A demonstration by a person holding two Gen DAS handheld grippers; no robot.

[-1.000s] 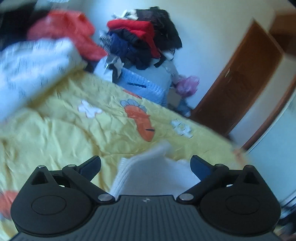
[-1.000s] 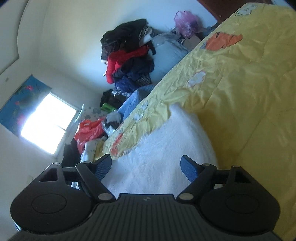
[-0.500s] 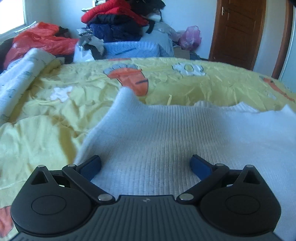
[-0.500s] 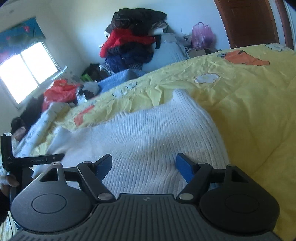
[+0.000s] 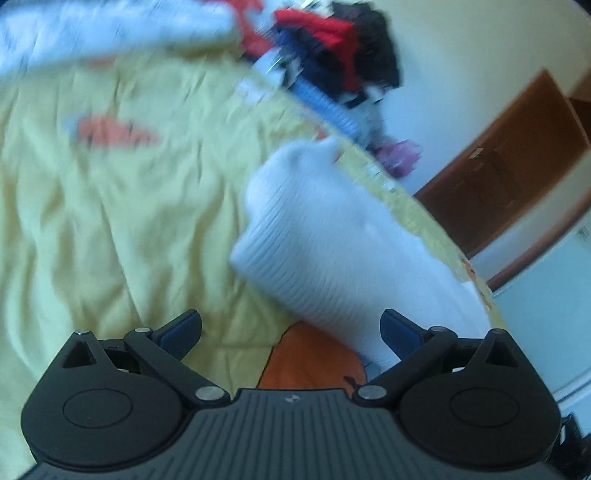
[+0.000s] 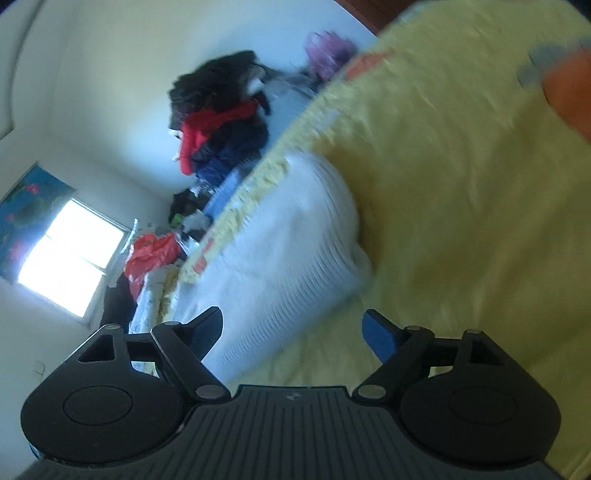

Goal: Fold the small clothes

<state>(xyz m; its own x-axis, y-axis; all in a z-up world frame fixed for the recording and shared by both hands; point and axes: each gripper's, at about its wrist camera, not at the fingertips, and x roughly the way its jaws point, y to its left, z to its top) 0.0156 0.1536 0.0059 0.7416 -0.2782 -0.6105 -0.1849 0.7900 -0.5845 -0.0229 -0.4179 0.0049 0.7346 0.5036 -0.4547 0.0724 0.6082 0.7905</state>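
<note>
A white ribbed knit sweater (image 5: 332, 240) lies on the yellow bedspread (image 5: 129, 221), blurred by motion. My left gripper (image 5: 291, 321) hangs open just above it. The sweater's near edge runs toward the right finger, and neither pad presses on it. In the right wrist view the same sweater (image 6: 288, 240) stretches away ahead of my right gripper (image 6: 293, 317). Its jaws are opening. The knit's near end lies below the gap toward the left finger, untouched by the pads. The yellow bedspread (image 6: 461, 184) fills the right side.
A heap of red, navy and black clothes (image 5: 332, 44) sits past the bed's far edge, with a purple bag (image 5: 399, 155) and a brown door (image 5: 517, 155) to its right. A white patterned quilt (image 5: 92, 29) lies at the upper left. A bright window (image 6: 70, 258) and a red bag (image 6: 151, 254) are at the left.
Both views have swung and tilted since half a second ago and are now motion-blurred. The sweater, then spread flat across both views, now shows as a narrower slanted shape. Both grippers hold nothing.
</note>
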